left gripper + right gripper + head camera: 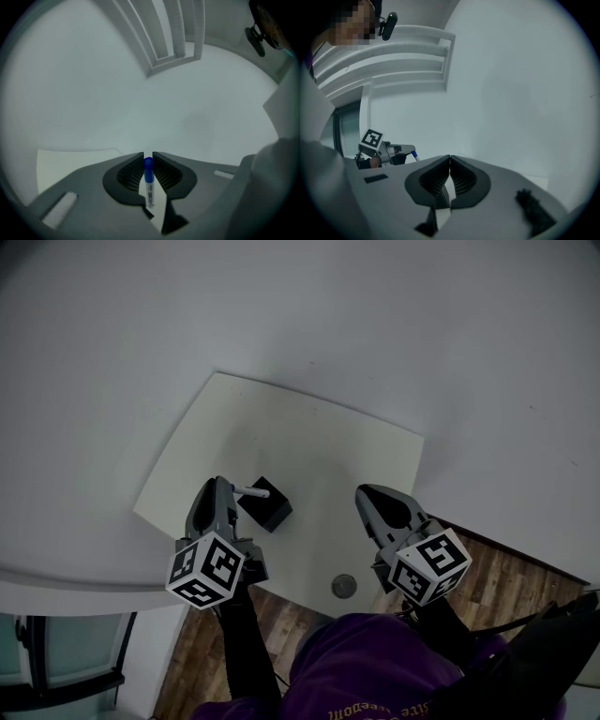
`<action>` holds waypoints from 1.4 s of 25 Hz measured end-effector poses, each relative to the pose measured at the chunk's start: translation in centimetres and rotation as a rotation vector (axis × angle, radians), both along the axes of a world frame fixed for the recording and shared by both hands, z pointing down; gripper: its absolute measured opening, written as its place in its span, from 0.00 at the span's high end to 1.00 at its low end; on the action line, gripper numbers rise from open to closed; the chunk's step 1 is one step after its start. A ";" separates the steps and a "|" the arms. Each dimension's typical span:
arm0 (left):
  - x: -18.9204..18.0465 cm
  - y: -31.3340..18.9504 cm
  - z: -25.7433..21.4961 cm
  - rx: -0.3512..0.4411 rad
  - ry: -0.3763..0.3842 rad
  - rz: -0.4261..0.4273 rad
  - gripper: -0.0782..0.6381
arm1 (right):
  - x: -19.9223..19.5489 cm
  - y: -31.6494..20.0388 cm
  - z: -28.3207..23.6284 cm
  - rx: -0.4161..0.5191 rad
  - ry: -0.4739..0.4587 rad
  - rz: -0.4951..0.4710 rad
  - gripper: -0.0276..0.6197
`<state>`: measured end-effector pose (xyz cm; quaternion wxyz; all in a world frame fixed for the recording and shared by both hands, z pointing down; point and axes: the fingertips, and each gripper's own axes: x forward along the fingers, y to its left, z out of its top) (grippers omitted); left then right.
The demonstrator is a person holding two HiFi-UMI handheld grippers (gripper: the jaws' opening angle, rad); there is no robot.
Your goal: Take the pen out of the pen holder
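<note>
In the head view, the left gripper (223,486) hangs over the pale table (309,427), with the pen (249,491) poking out of its jaws just above the black pen holder (267,508). We cannot tell from here whether the pen's far end is clear of the holder. The right gripper (367,495) hovers well apart.

In the left gripper view, the jaws are clamped on the pen (149,185), pinching its white barrel just below the blue cap.

In the right gripper view, the jaws meet with nothing between them.

We judge the pen to be light, stiff and smooth. It could swivel or slide between two pads, so a firm pinch on the plain barrel suits it better than one on the cap.
</note>
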<state>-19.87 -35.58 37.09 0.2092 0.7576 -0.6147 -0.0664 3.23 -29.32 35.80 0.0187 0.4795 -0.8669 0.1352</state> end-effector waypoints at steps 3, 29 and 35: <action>-0.3 0.8 -0.7 0.022 0.049 -0.013 0.80 | -0.1 0.2 0.0 0.001 -0.003 -0.002 0.94; -3.5 7.2 -6.3 0.190 0.342 -0.081 0.80 | -2.8 0.6 -1.0 0.030 -0.009 -0.097 0.94; -3.2 7.8 -7.8 0.236 0.353 -0.069 0.80 | -3.0 0.5 -1.5 0.050 -0.010 -0.113 0.94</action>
